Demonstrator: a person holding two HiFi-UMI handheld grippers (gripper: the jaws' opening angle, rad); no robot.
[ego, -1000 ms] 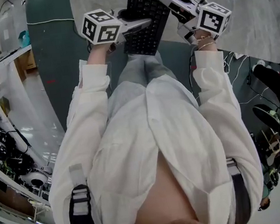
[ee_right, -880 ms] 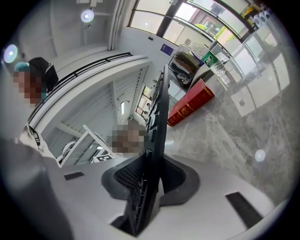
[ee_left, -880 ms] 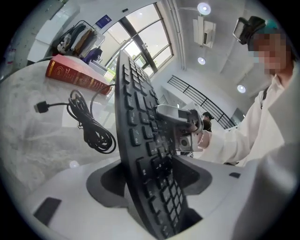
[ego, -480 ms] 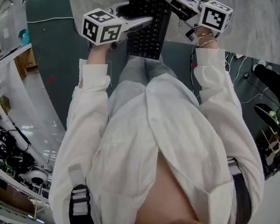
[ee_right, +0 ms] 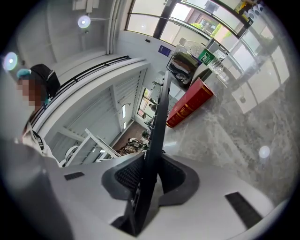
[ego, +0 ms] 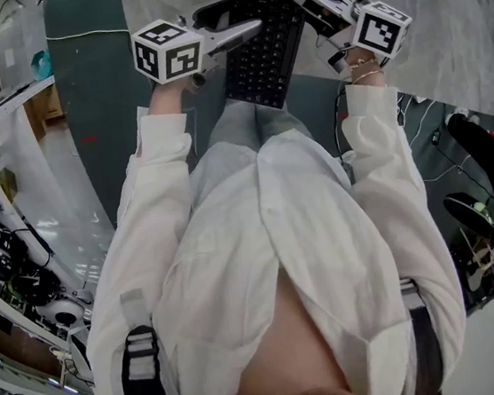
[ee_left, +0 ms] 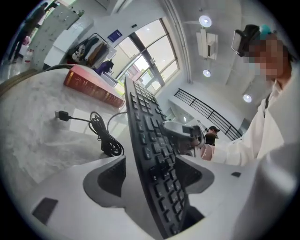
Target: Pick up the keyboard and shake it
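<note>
Left gripper view: the left gripper [ee_left: 149, 180] has its jaws spread wide. They have just been opening, and the keyboard [ee_left: 150, 131] stands on edge between them with neither dark ribbed pad pressing on it. In the right gripper view, the right gripper [ee_right: 150, 179] has its jaws clamped on the keyboard's thin edge, one pad on each face, so this grip alone seems to carry it.

The keyboard is raised and tilted in front of the person. It sits at the twelve o'clock edge of the head view, between the two grippers.

The pick-up looks done. Whether the shaking is finished or yet to come cannot be read from these pictures. With one side let go, I judge that any further shake would depend on the right grip.

The keyboard is a slim slab of black plastic with rows of low, square keys. At its nine o'clock a black rubbery cable [ee_left: 105, 138] lies coiled on the pale, veined counter [ee_left: 42, 140]. A red hardback book [ee_left: 93, 89] lies at ten o'clock.
</note>
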